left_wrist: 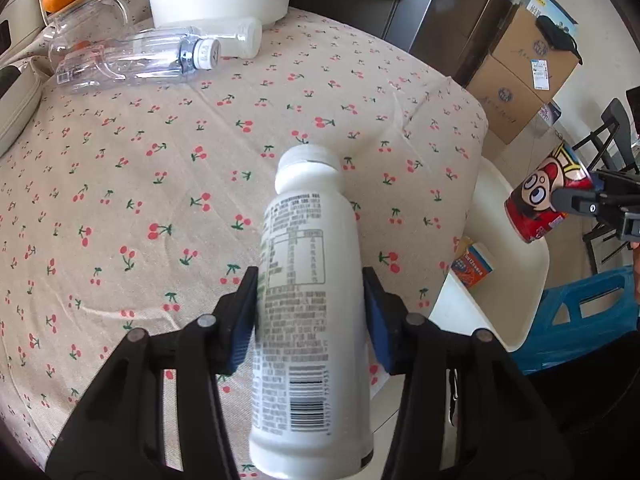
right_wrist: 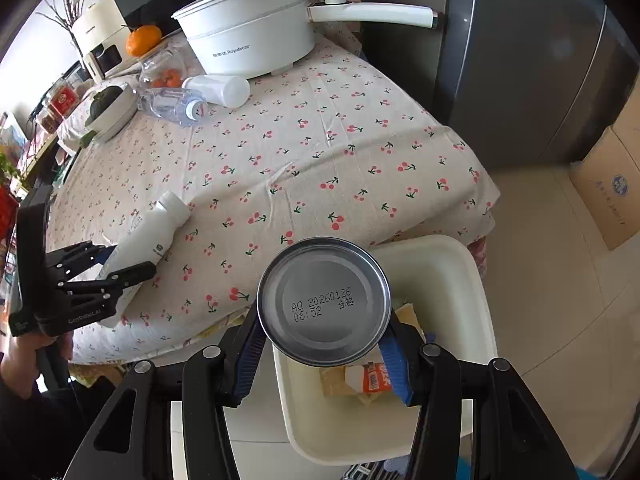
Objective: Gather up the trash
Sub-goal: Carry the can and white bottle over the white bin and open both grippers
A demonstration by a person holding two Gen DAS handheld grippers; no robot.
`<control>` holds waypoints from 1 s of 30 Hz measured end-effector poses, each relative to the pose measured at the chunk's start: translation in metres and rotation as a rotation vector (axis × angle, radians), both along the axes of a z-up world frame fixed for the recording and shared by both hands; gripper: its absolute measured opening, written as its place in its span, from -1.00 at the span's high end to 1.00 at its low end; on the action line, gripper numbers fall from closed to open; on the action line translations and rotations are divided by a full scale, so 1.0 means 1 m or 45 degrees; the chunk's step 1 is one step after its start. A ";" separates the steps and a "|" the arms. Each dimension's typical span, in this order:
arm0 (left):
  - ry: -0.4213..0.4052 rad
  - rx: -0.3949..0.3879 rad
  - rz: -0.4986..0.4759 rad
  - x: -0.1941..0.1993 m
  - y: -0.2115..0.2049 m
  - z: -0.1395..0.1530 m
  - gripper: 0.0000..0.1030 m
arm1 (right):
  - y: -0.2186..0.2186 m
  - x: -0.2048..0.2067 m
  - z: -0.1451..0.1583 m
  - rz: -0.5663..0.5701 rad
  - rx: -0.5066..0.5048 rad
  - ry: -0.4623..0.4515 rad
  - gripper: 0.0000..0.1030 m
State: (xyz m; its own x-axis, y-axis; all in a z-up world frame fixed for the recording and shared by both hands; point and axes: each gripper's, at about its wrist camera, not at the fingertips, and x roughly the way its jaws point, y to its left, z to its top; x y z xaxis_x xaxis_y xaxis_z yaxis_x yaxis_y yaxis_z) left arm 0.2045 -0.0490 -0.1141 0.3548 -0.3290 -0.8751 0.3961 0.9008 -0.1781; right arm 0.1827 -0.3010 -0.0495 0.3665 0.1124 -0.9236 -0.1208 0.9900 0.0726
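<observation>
White plastic bottle (left_wrist: 308, 304) sits clamped at mid-body in the left tool (left_wrist: 310, 316), above the worktop's (left_wrist: 160, 184) near edge; probably light and slippery. Right tool (right_wrist: 324, 344) grips a stiff can (right_wrist: 324, 300) over the bin (right_wrist: 452, 280).

We read "Royalstar" on the white electric pot (right_wrist: 256, 46), "AQ 20260126 06:52" on the can's base (right_wrist: 323, 302) below it, and "GenRobot.AI" on the left gripper (right_wrist: 116, 268).

Home kitchen: fridge (right_wrist: 532, 60), electric pot (right_wrist: 248, 32), cherry-print tablecloth (right_wrist: 320, 152).
</observation>
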 end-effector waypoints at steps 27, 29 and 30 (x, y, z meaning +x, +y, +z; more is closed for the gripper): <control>0.009 -0.168 -0.399 -0.041 -0.156 -0.002 0.01 | -0.131 -0.038 -0.019 -0.328 0.011 0.115 -0.19; 0.004 -0.161 -0.412 -0.041 -0.161 -0.007 0.01 | -0.136 -0.040 -0.019 -0.343 0.017 0.117 -0.20; 0.001 -0.157 -0.419 -0.041 -0.164 -0.008 0.01 | -0.139 -0.040 -0.019 -0.348 0.020 0.118 -0.21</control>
State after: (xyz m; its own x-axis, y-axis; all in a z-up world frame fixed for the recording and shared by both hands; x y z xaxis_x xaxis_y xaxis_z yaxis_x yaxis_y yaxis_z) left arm 0.1631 -0.2129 -0.1222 0.2117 -0.5289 -0.8219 0.6615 0.6966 -0.2779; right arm 0.1425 -0.4399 -0.0686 0.2994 0.0354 -0.9535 0.1583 0.9836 0.0862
